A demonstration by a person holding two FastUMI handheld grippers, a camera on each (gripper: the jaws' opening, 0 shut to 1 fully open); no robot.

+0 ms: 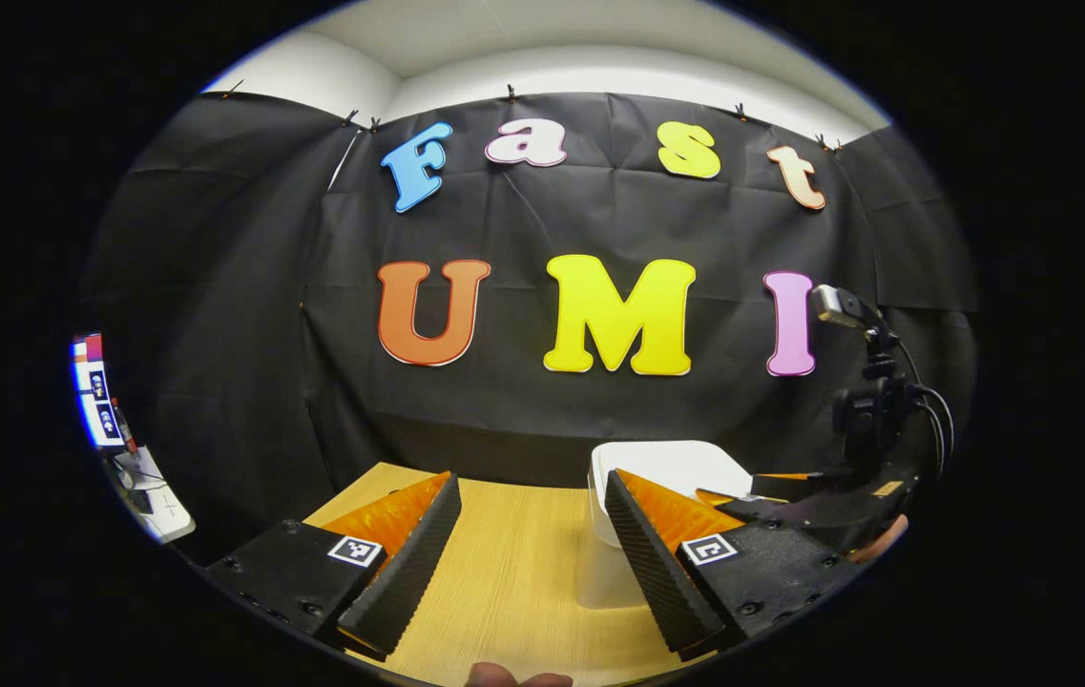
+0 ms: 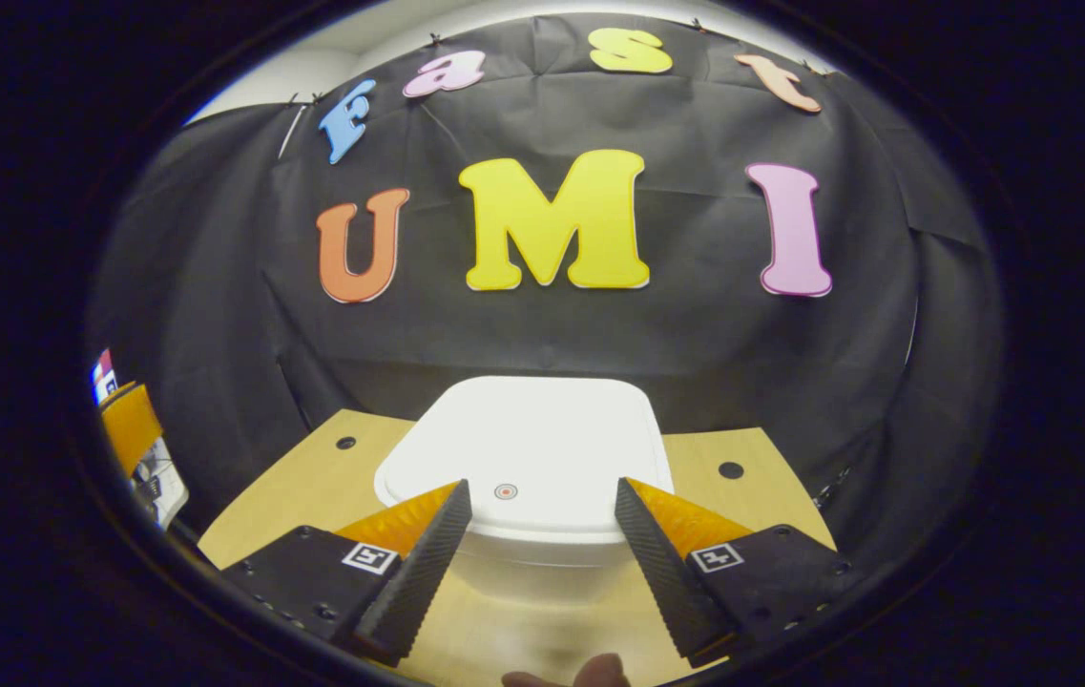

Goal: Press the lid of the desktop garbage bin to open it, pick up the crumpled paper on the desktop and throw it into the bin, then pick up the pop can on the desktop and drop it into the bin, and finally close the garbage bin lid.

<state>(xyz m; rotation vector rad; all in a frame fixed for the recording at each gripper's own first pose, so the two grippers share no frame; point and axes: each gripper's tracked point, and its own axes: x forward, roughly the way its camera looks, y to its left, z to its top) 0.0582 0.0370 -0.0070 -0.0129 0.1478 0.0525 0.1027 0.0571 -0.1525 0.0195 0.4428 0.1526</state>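
Note:
The white garbage bin [image 2: 523, 458] stands on the wooden desktop [image 2: 313, 487] with its lid down; a small round mark sits near the lid's front edge. My right gripper [image 2: 542, 496] is open just above and in front of the lid, the mark between its fingers. In the left gripper view the same bin [image 1: 666, 468] is at the right, partly behind my own right finger. My left gripper [image 1: 528, 487] is open over bare desktop [image 1: 513, 563], nothing between its fingers. The right gripper [image 1: 790, 501] reaches over the bin there.
Black cloth walls close the back and sides of the desk. Two dark holes [image 2: 731, 469] mark the desktop's far corners. At the far left, beyond the desk edge, stands a white unit with a lit screen [image 1: 98, 391]. A fingertip [image 1: 504, 676] is at the bottom edge.

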